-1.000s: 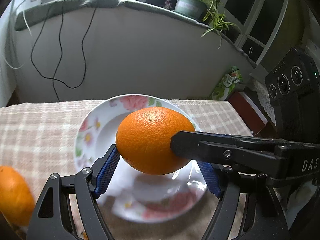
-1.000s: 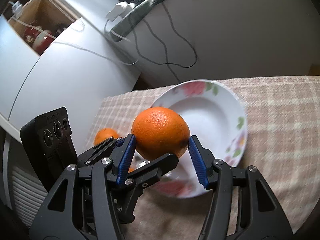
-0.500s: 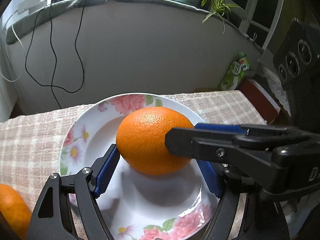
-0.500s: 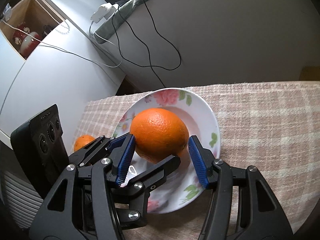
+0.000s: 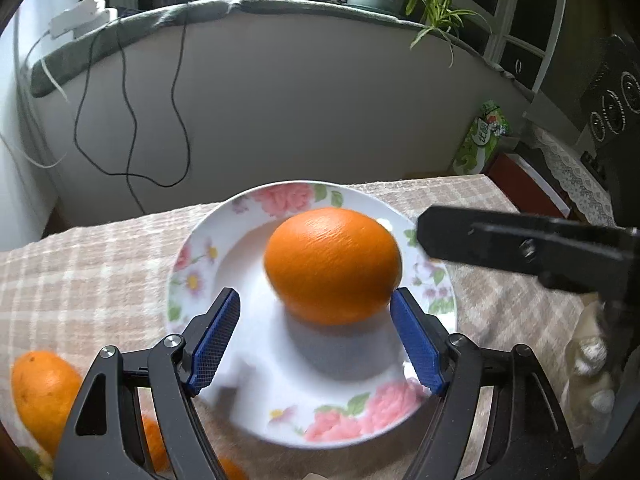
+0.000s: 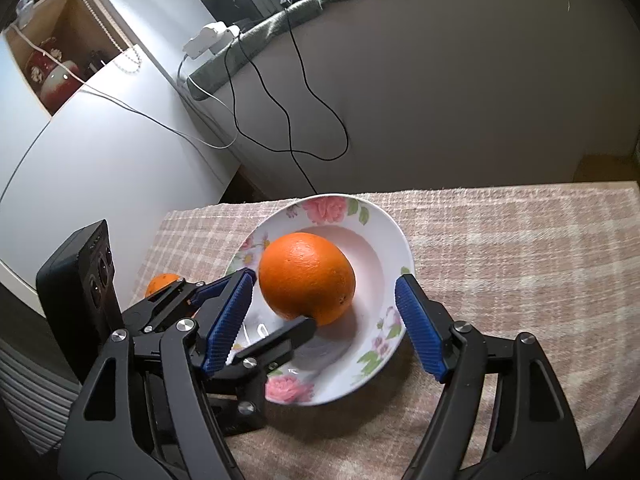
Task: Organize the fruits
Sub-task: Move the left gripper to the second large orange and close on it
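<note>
A large orange lies in the white flowered plate on the checked tablecloth. It also shows in the right wrist view, in the same plate. My left gripper is open, its blue pads on either side of the orange and just short of it. My right gripper is open too, its pads wide of the orange. The left gripper's fingers reach in under the orange from the left. A second orange lies on the cloth at the lower left.
The right gripper's black finger crosses the right side of the left wrist view. A curved grey wall with hanging black cables stands behind the table. A green packet and a red box sit at the far right.
Both grippers have opened and let go of the large orange, which now rests in the plate. The right gripper has drawn back to the right.
</note>
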{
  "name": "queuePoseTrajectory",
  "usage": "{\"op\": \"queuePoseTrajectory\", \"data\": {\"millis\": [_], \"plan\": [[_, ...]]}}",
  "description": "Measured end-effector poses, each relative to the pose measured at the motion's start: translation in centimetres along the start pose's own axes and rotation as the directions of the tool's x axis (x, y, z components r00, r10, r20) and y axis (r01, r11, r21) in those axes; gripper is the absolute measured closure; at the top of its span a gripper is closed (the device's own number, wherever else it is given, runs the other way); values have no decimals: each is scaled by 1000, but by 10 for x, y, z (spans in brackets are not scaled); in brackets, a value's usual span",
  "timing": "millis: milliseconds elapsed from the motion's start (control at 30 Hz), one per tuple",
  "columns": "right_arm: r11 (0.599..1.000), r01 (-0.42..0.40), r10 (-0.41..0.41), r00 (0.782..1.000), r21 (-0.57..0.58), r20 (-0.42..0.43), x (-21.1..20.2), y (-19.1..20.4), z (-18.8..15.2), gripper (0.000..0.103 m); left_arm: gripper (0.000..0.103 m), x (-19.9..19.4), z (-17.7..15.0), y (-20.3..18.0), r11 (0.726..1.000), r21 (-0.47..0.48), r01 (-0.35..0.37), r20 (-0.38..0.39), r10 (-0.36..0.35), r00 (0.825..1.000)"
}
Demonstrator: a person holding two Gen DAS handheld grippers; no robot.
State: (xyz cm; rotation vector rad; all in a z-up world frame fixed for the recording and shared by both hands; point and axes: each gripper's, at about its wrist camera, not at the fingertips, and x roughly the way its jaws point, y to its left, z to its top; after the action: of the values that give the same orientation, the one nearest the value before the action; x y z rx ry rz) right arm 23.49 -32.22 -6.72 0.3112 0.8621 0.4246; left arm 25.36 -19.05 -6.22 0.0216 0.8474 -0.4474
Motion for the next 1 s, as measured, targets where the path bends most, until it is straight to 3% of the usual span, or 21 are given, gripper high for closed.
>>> {"op": "queuePoseTrajectory", "data": {"millis": [467,600,733,1000], "plan": [[987,89,-75,991,-132,109,-34,45,-28,26,25,-50,-37,17,999,-18,-41,60,42,997],[970,102,-76,990,-222,122,-38,70,-39,17,25,-65,-45,22,998,-35,-52,76,55,996],[953,115,-88,990,-279,107,-37,89,-45,7,25,-82,-56,29,997,-39,-69,95,72,993],[960,38,-28,999,-276,38,-21,110,-45,6,25,-110,-77,75,986,-143,-84,103,99,990]]}}
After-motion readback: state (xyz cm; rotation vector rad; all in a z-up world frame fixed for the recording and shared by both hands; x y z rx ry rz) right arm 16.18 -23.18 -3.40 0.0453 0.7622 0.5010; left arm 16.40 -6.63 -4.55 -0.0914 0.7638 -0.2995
